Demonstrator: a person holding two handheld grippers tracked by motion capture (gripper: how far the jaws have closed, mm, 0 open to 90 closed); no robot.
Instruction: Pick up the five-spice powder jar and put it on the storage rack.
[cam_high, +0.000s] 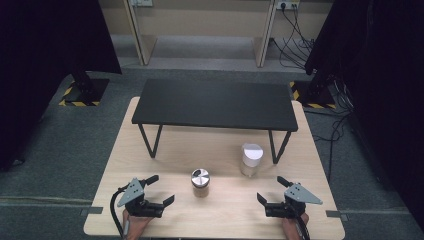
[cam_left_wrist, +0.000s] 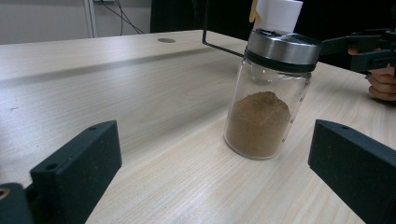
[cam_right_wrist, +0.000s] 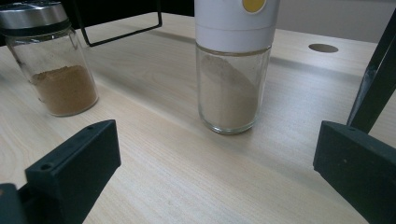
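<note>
A glass jar with a steel lid (cam_high: 200, 182) (cam_left_wrist: 268, 102) (cam_right_wrist: 51, 65), part full of brown powder, stands on the light wood table (cam_high: 165, 150). To its right stands a taller glass jar with a white cap (cam_high: 251, 159) (cam_right_wrist: 233, 65), holding pale powder. My left gripper (cam_high: 161, 191) (cam_left_wrist: 210, 177) is open near the front left, its jaws wide and pointing at the steel-lidded jar. My right gripper (cam_high: 271, 189) (cam_right_wrist: 215, 182) is open at the front right, facing the white-capped jar. Nothing is between either pair of jaws.
A low black shelf on thin metal legs (cam_high: 215, 105) stands across the back half of the table; one leg (cam_right_wrist: 373, 79) is close to the right of the white-capped jar. Cables (cam_high: 295, 40) lie on the floor beyond.
</note>
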